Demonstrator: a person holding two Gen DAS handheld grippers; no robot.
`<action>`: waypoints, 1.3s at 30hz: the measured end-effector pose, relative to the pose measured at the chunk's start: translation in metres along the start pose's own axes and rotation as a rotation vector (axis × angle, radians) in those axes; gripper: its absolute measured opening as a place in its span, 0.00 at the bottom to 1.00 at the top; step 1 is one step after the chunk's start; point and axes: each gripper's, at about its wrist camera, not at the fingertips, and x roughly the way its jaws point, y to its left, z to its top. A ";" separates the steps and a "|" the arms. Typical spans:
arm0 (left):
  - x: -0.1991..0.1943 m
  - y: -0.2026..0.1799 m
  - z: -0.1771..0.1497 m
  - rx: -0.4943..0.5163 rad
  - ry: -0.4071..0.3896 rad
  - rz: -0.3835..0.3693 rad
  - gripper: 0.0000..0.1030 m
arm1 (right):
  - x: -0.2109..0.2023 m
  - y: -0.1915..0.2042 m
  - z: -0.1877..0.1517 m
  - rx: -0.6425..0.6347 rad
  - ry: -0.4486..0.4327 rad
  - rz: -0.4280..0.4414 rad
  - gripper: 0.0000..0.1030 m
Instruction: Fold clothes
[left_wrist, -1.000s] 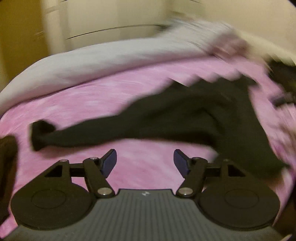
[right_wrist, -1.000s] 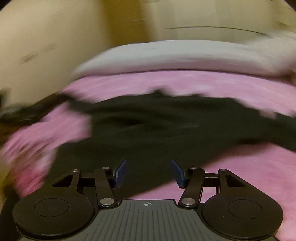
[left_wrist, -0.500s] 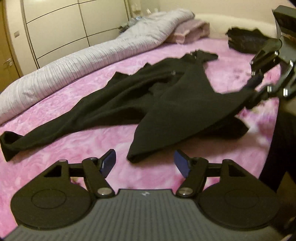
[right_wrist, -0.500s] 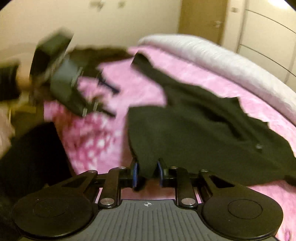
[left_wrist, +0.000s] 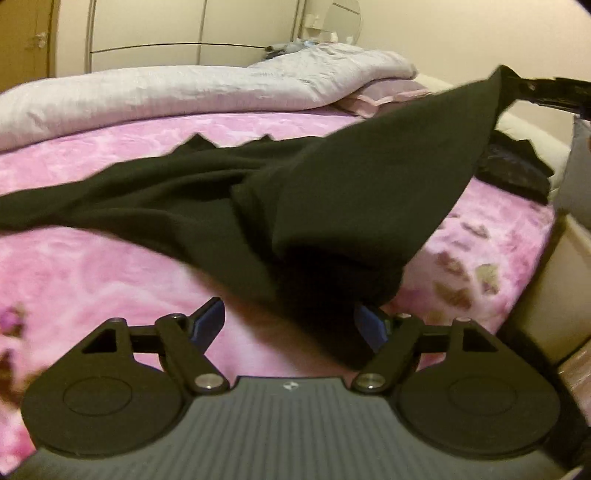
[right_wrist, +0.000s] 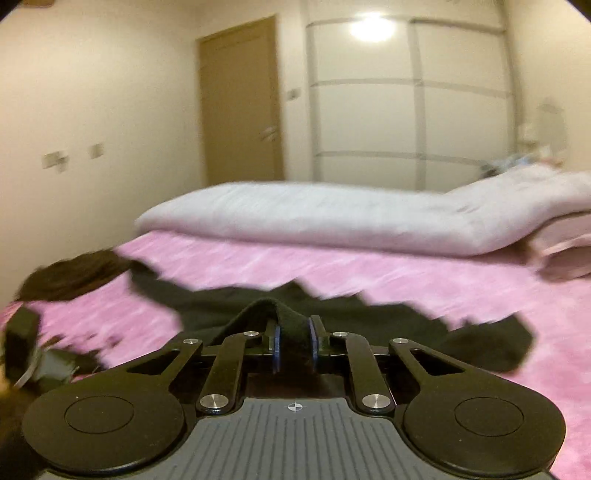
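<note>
Since half a second ago the right gripper (right_wrist: 293, 345) has carried its pinched corner of the black garment (left_wrist: 369, 192) upward, so that the cloth now rises as a taut dark sheet toward the upper right of the left wrist view, where earlier it lay low over the bed. Its blue pads (right_wrist: 274, 345) are closing on a thick fold of the black fabric, which humps up between and above them. The left gripper (left_wrist: 290, 323) has come in close to the hanging lower edge of the garment; its jaws are opening, the pads wide apart, and the drooping hem lies between them and just against the right-hand pad (left_wrist: 371, 326), not clamped. Beyond the fingers, the rest of the garment sprawls across the pink bedspread (left_wrist: 92, 266), one sleeve trailing off to the left. Farther back a pale grey duvet (left_wrist: 166, 92) is rolled along the far side of the bed, with a pink pillow (left_wrist: 388, 94) beneath its end. Another dark heap of clothing (left_wrist: 513, 170) sits near the bed's right edge. Behind stand a pale wardrobe (right_wrist: 406, 92) and a wooden door (right_wrist: 240, 99).
</note>
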 end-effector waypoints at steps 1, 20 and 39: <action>0.003 -0.006 -0.001 0.013 0.009 0.001 0.72 | -0.006 -0.009 0.001 0.011 -0.014 -0.037 0.12; -0.086 0.051 0.038 0.109 0.067 0.079 0.03 | -0.041 -0.057 -0.045 0.050 0.129 -0.154 0.11; -0.119 0.056 -0.023 0.355 0.462 0.029 0.23 | -0.070 0.017 -0.169 -0.278 0.756 -0.029 0.18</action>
